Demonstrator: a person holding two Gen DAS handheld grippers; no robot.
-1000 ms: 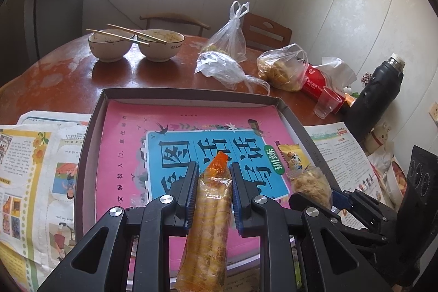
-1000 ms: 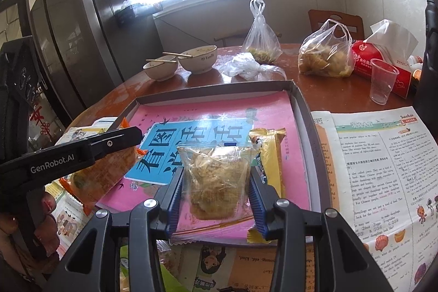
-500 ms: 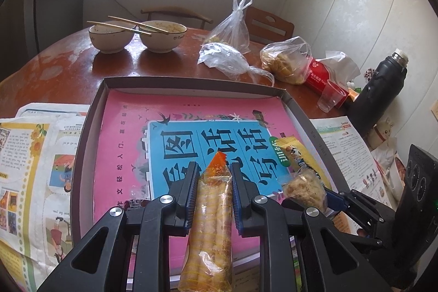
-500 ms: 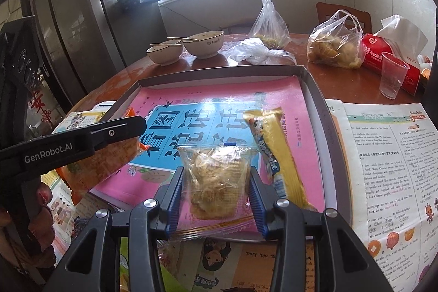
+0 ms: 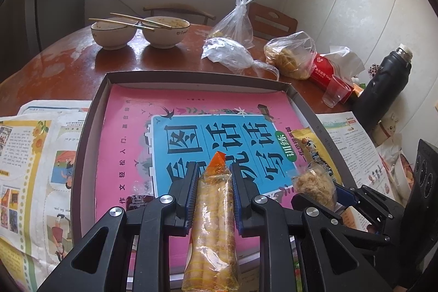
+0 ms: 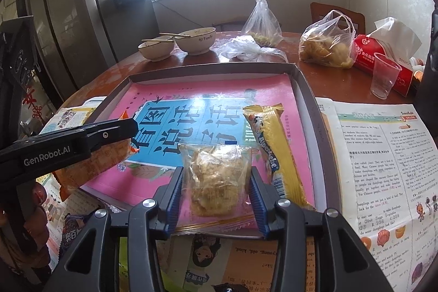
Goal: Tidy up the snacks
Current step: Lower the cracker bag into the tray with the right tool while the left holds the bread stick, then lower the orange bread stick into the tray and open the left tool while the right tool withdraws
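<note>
— While we hover over the grey tray point(image 5: 87, 127), our left gripper point(image 5: 214, 199) is clamped tight on the orange wafer-roll packet point(image 5: 212, 231).

— Our right gripper point(image 6: 216, 196) pinches the clear pastry packet point(image 6: 216, 182), partly open, beside the yellow snack bar point(image 6: 276, 152) lying inside.

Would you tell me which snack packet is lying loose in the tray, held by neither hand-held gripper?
The long yellow packet by the tray's right wall; the other two are gripped.
</note>
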